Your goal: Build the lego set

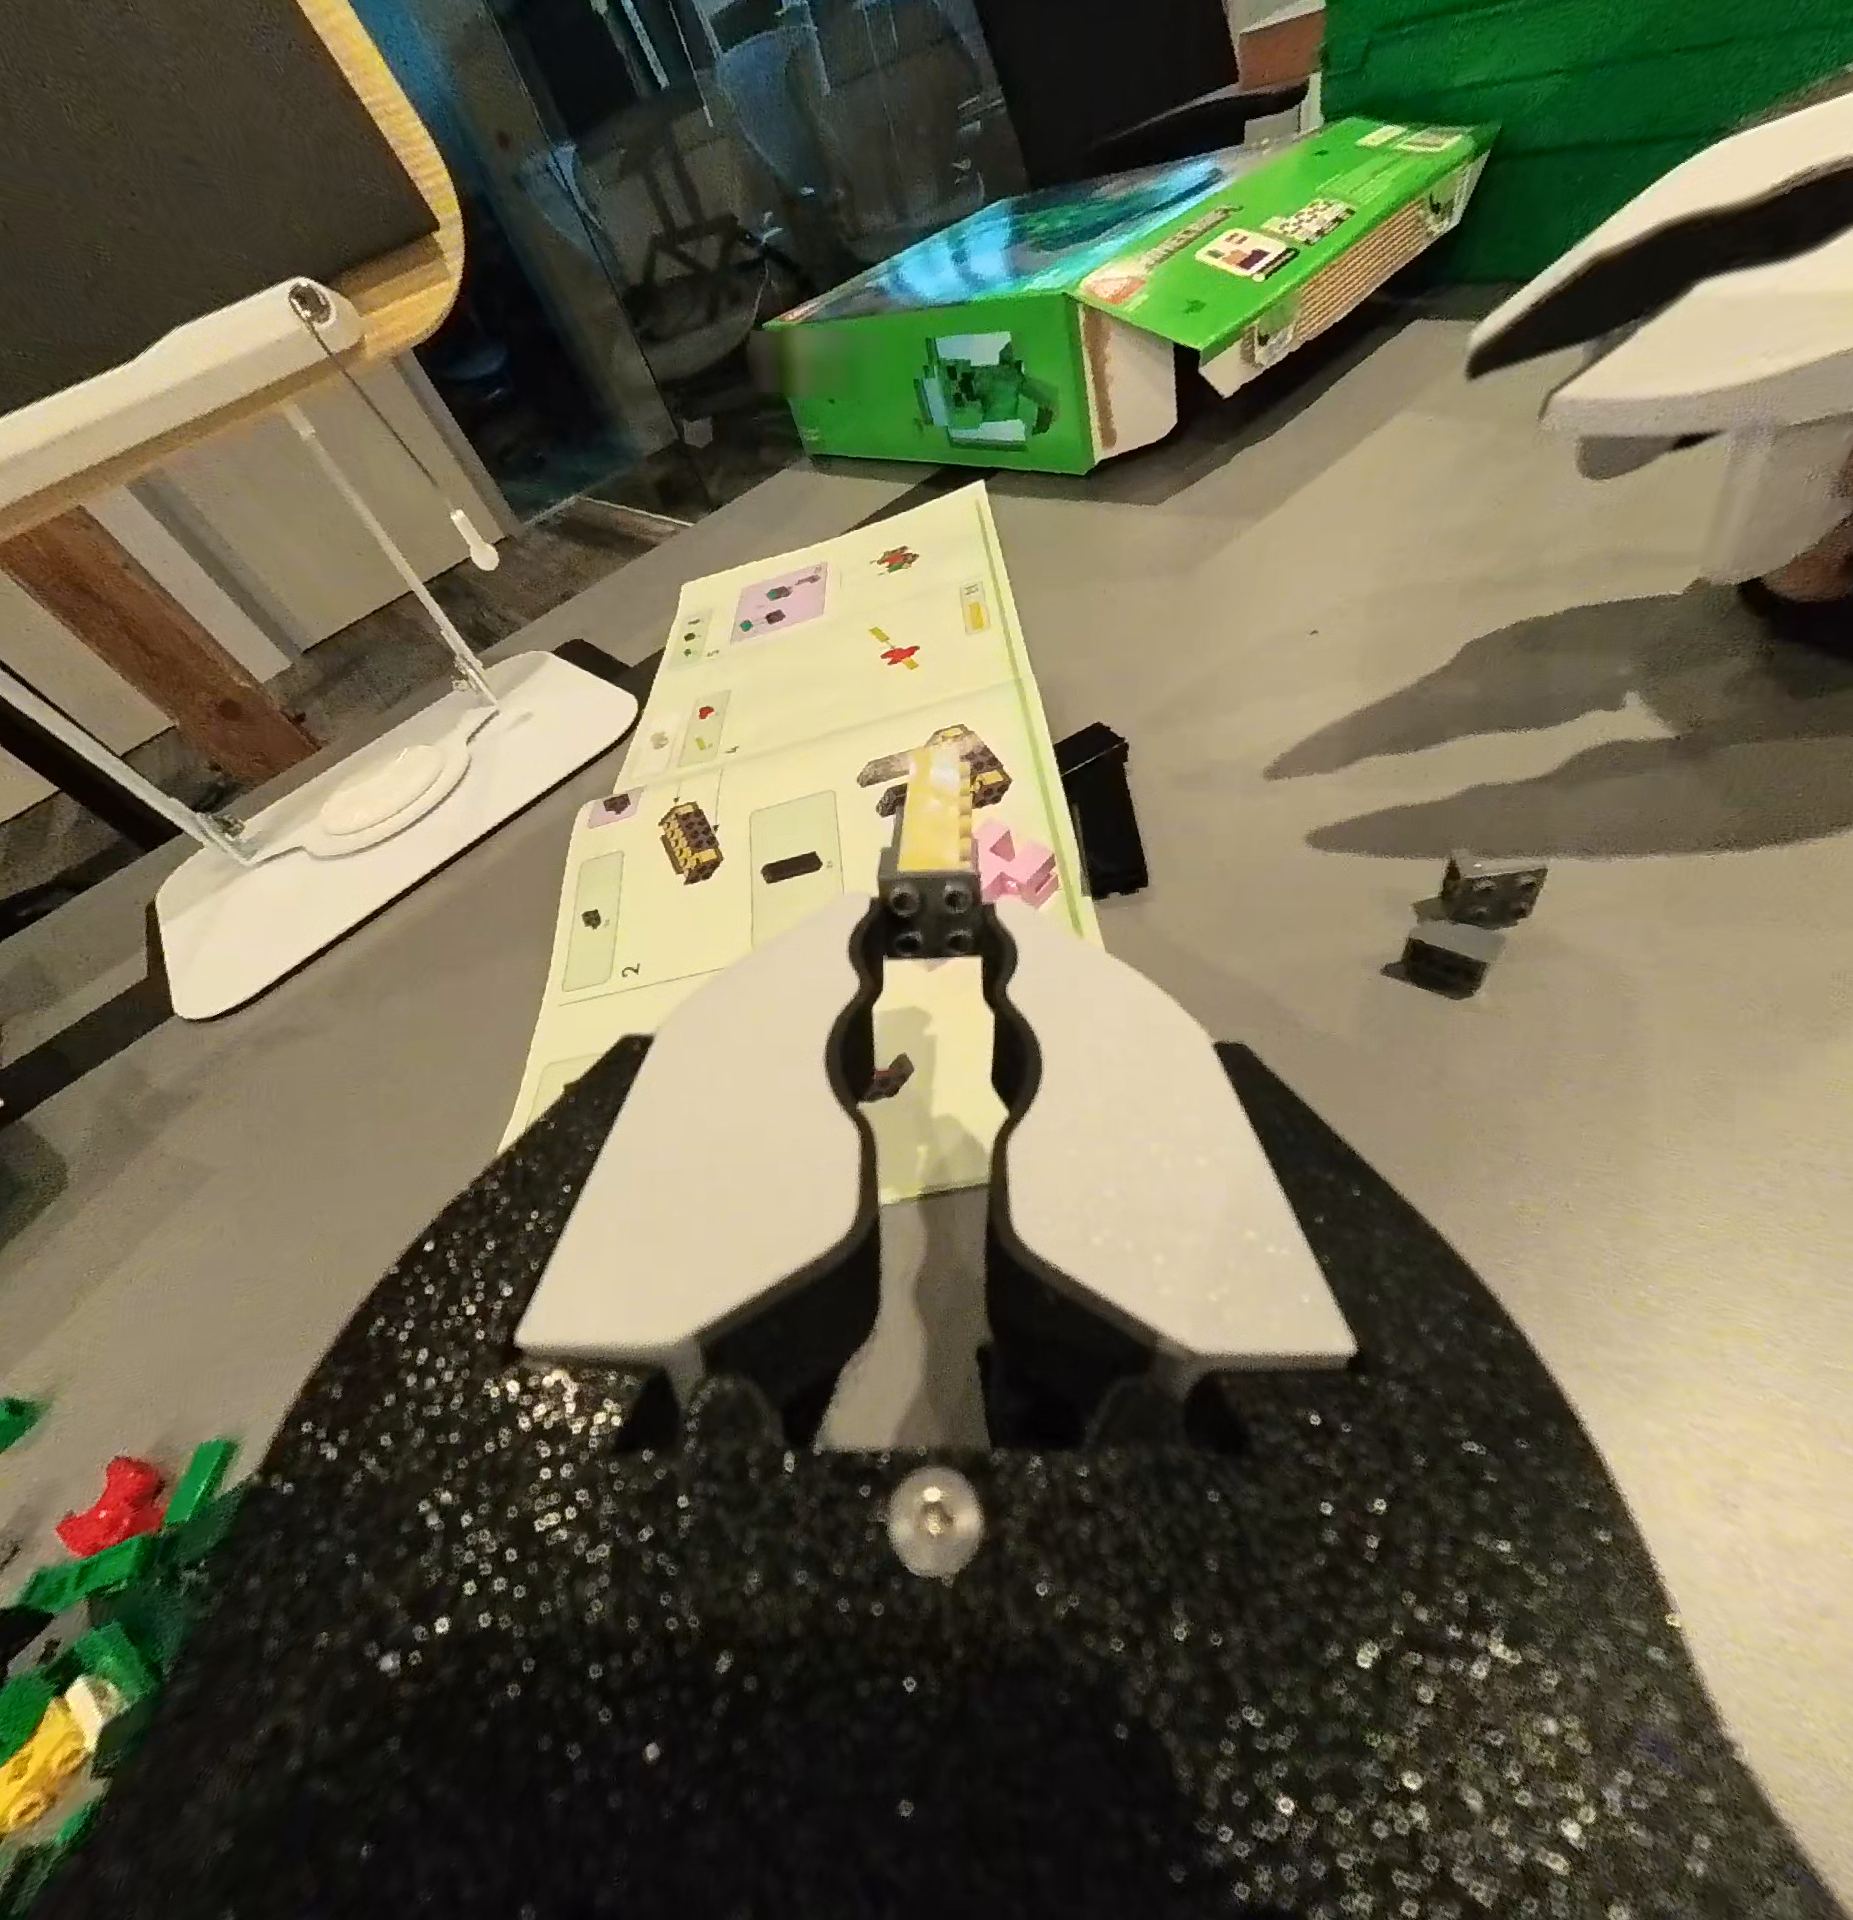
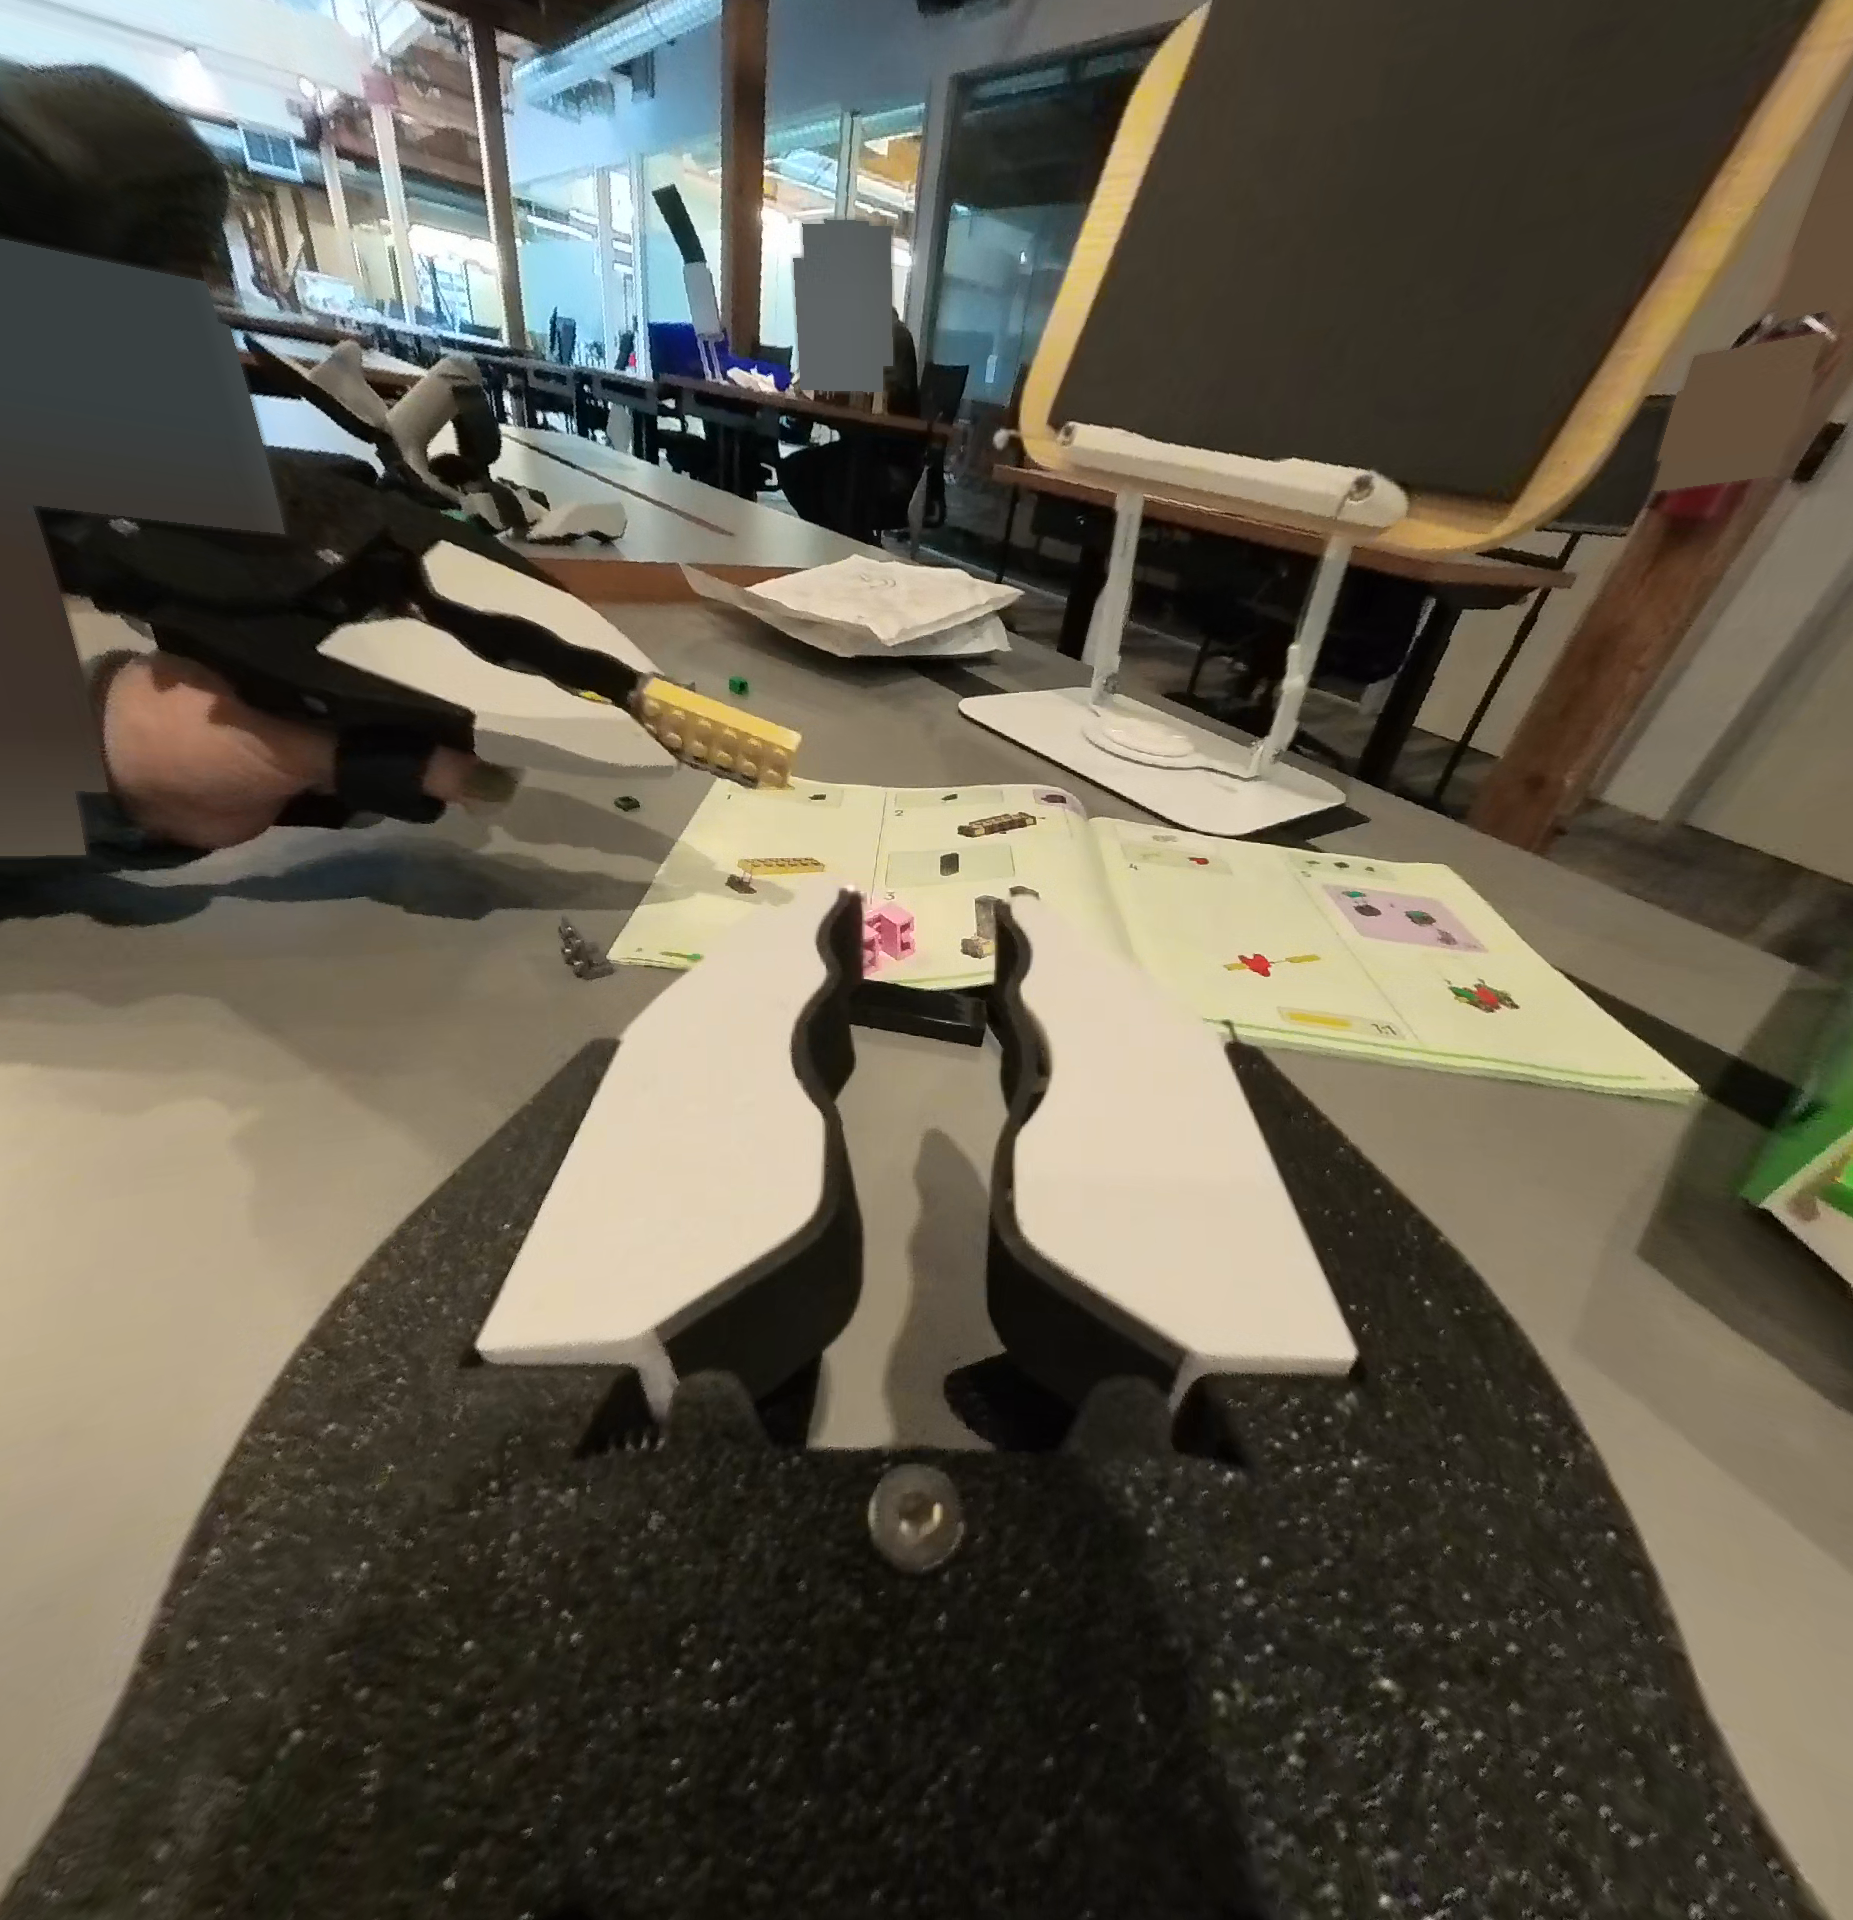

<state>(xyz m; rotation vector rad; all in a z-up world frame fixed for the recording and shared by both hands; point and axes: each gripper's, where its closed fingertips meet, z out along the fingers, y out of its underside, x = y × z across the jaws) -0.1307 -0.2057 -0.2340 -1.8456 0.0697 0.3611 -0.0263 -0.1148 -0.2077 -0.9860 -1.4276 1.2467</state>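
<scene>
Seemingly early on: in the left wrist view, the left gripper (image 1: 932, 914) has its jaws pinching a yellow plate assembly (image 1: 937, 821) above the instruction booklet (image 1: 787, 790), loose bricks (image 1: 60, 1621) cut off at 8 o'clock. In the right wrist view, the right gripper (image 2: 927, 925) hovers with jaws spread, empty, a pink brick (image 2: 889, 938) at 12 o'clock, partly hidden.

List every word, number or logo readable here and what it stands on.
I will not quote writing; these bear it.
Green box: logo and print on side and flap, partly blurred.
Instruction booklet: small step numbers beside the diagrams.
Crumpled white paper: faint print, too blurred to read.
Yellow lego plate: none visible.
</scene>
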